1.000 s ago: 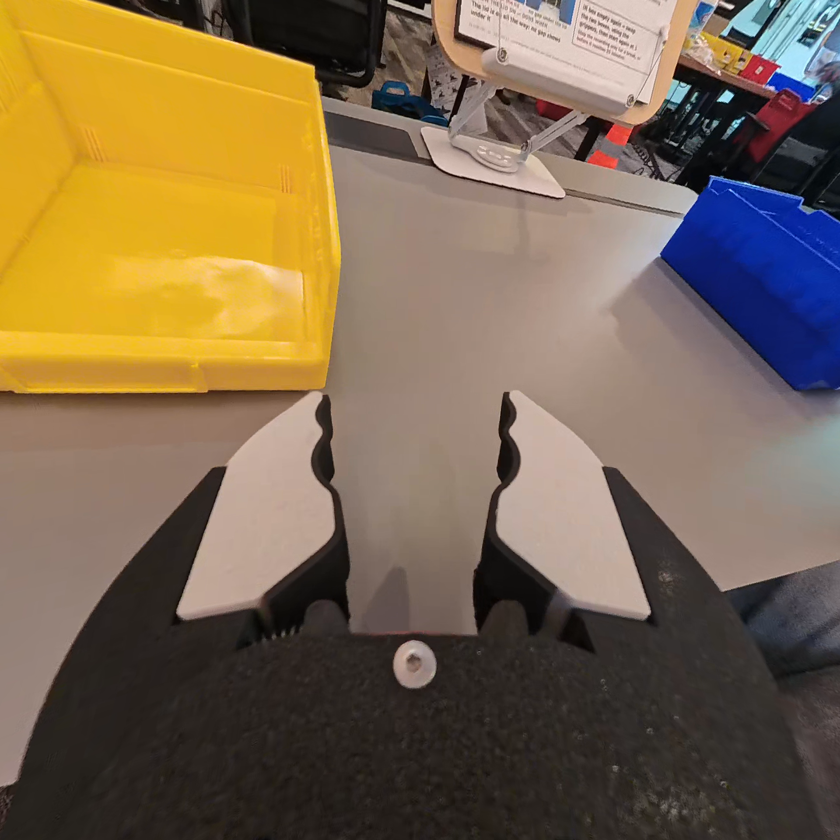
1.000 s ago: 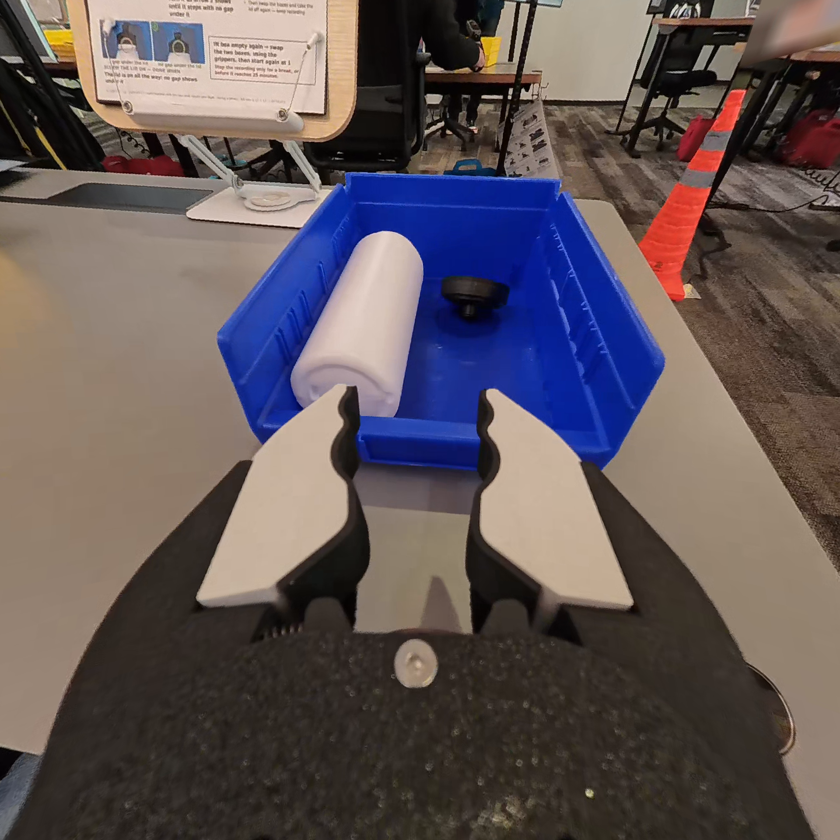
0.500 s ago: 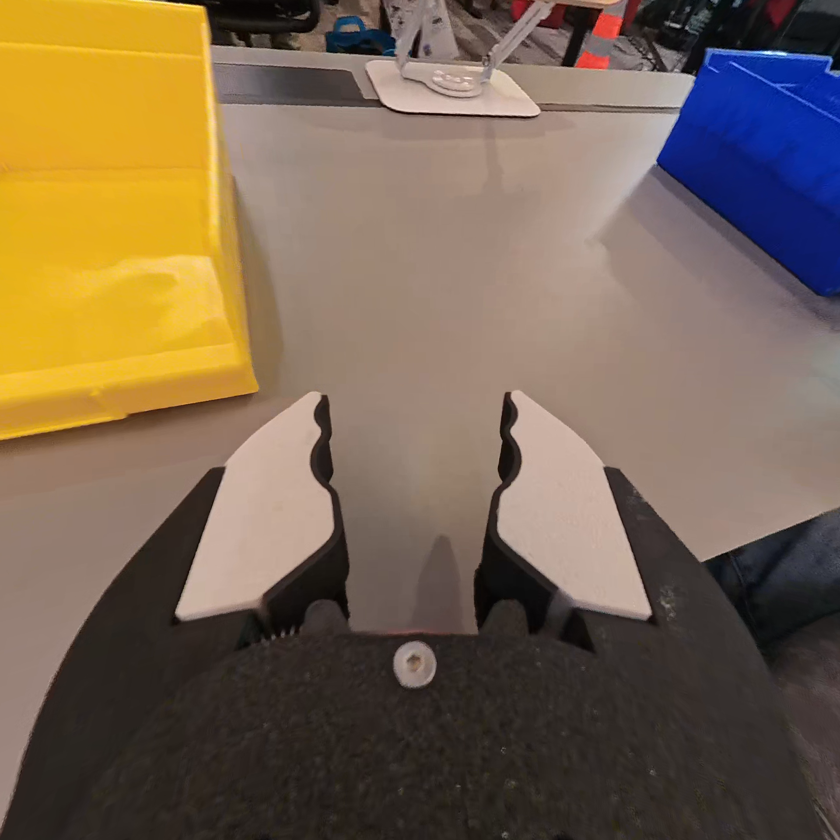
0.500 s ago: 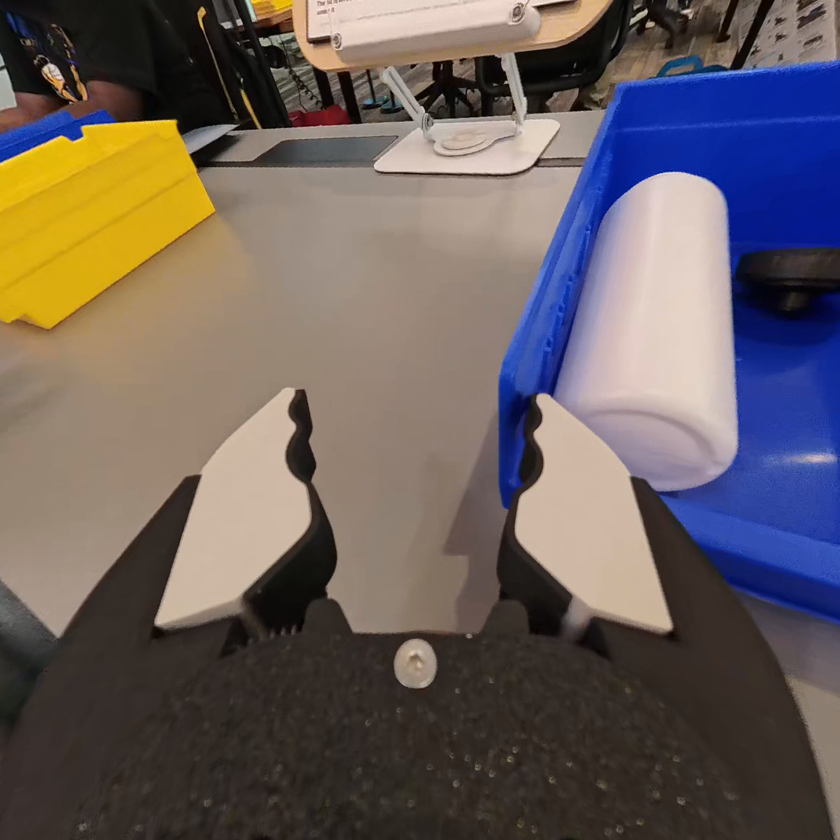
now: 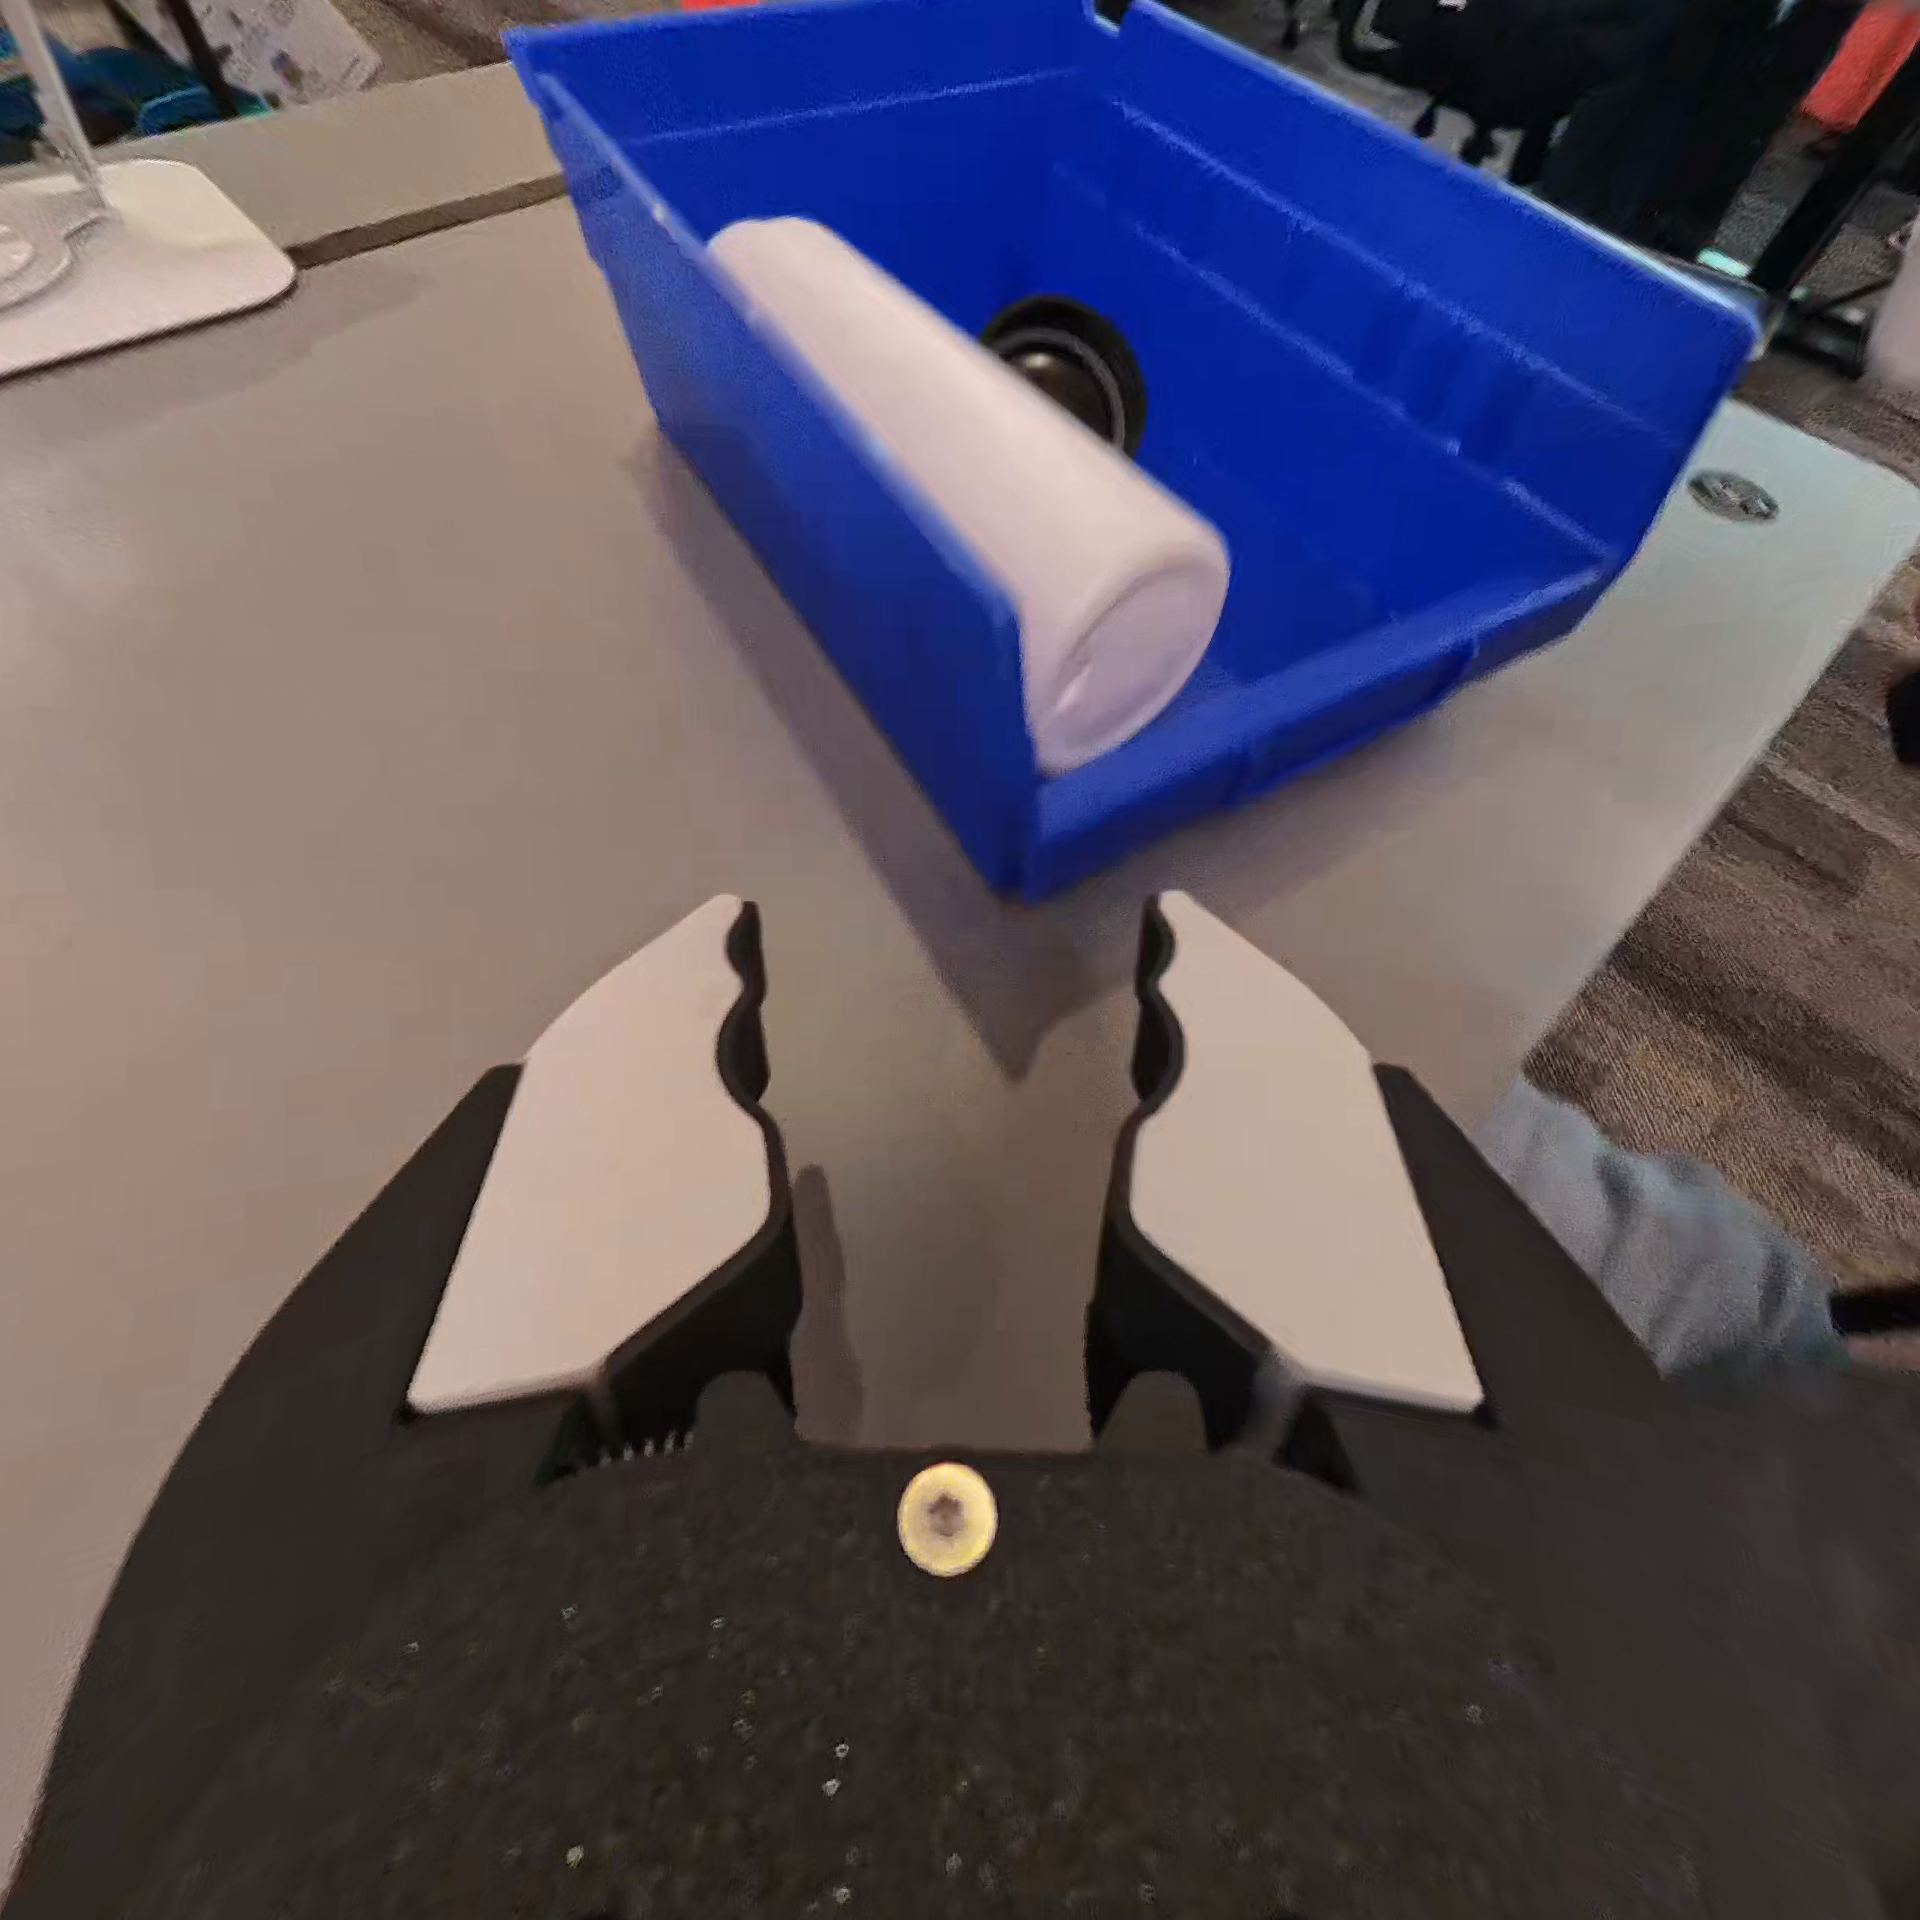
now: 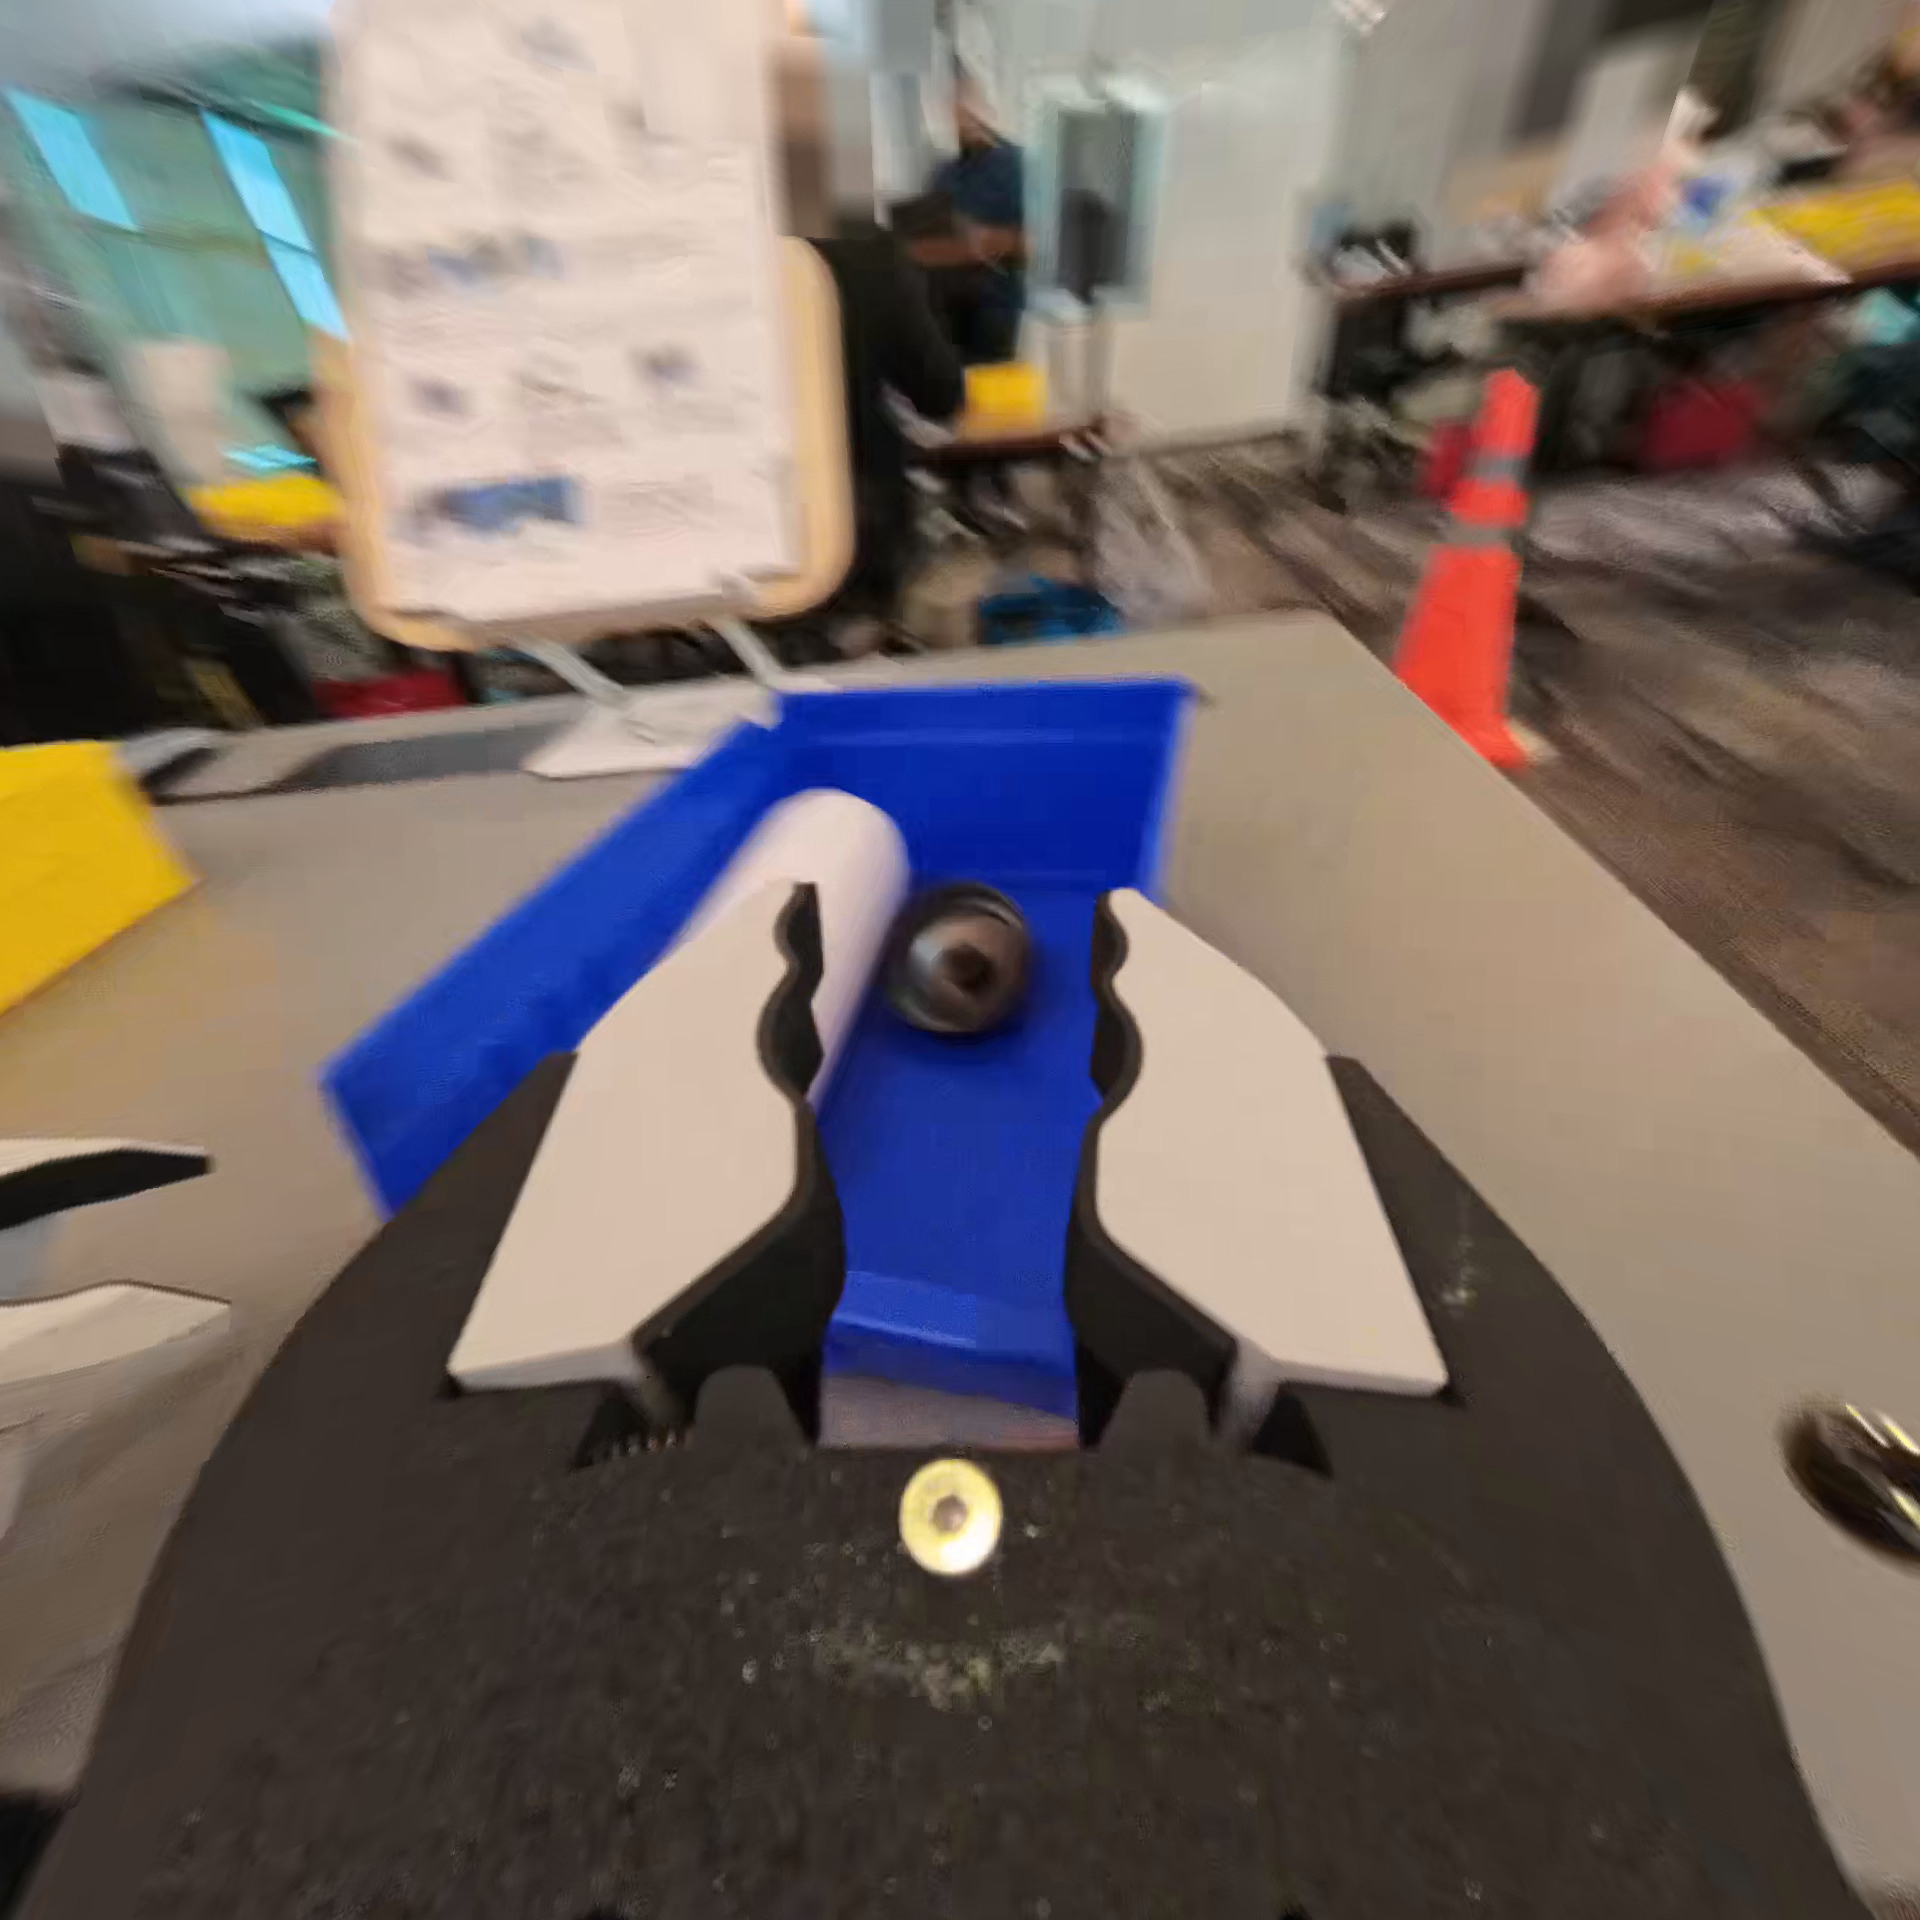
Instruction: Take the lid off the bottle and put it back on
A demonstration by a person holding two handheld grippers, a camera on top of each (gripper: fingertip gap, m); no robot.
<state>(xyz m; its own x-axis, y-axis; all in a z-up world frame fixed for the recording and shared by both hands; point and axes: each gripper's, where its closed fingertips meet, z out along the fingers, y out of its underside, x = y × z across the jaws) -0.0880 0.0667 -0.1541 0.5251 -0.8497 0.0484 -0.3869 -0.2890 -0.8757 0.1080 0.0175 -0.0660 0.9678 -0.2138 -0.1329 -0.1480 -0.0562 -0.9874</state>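
The left gripper point(image 5: 940, 935) hovers over the grey table point(image 5: 312, 727), jaws spread and empty, just short of the blue bin's point(image 5: 831, 540) near corner. The right gripper point(image 6: 951, 935), likewise released, is poised above the bin's front edge. Inside, the white bottle point(image 5: 997, 468) lies on its side against the left wall, the black lid point(image 6: 961, 971) beside it, loose.

White bottle point(image 5: 966, 468) on its side in blue bin point(image 5: 1403, 343), black lid point(image 6: 961, 971) beside it.
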